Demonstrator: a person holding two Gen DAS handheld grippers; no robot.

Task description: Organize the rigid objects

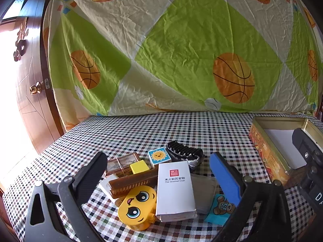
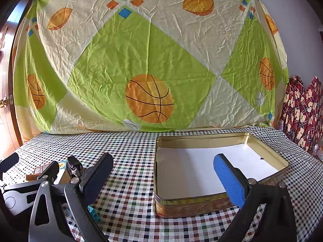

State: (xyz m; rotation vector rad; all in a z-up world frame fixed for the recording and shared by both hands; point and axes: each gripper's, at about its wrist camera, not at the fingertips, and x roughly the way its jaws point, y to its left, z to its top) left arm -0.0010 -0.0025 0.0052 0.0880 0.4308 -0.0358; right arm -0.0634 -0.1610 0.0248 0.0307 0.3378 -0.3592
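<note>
A pile of small objects lies on the checked tablecloth in the left wrist view: a white box (image 1: 175,189) with a red seal, a yellow face toy (image 1: 138,206), a brown comb (image 1: 131,183), a yellow cube (image 1: 139,166), a sun tile (image 1: 159,155), a black comb (image 1: 184,151) and a blue bear card (image 1: 220,209). My left gripper (image 1: 159,173) is open, hovering over the pile. An open gold tin (image 2: 159,173) with a white bottom stands in the right wrist view. My right gripper (image 2: 163,171) is open and empty above the tin's near left corner.
The tin also shows at the right in the left wrist view (image 1: 268,153), with the right gripper body over it. A green basketball-print sheet (image 2: 141,60) hangs behind the table. A wooden door (image 1: 30,80) is on the left. Red patterned fabric (image 2: 302,111) lies at far right.
</note>
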